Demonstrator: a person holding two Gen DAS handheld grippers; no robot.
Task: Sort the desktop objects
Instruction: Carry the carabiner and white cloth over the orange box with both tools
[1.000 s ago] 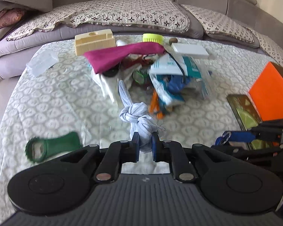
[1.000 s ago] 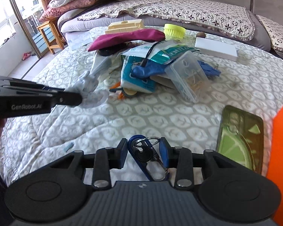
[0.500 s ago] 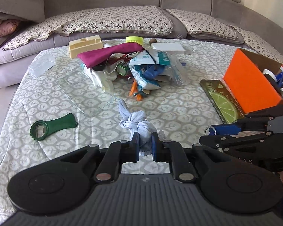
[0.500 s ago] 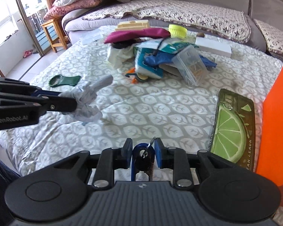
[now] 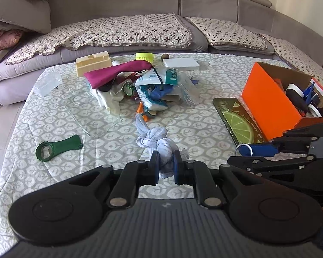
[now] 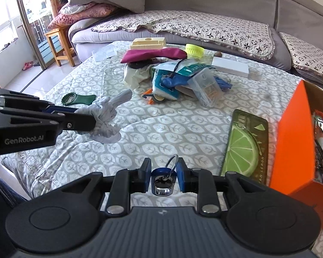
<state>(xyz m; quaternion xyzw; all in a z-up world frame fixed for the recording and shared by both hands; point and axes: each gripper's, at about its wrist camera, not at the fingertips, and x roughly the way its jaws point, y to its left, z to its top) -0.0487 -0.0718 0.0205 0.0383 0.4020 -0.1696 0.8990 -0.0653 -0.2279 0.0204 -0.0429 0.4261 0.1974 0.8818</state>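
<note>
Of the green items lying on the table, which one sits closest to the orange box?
The lime-slice tin, lying flat right beside the orange box. The green bottle opener lies far off at the table's left side, and the yellow-green cap sits at the back.

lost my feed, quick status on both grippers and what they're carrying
Left gripper shut on knotted grey cloth. Right gripper shut on blue key fob. Orange box open at right, nothing in the way.

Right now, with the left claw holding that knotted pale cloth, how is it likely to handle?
The knotted cloth probably stays floppy: its free end droops past the left claw. Likely light and not fragile. The knot should give the pads something bulky to hold.
</note>
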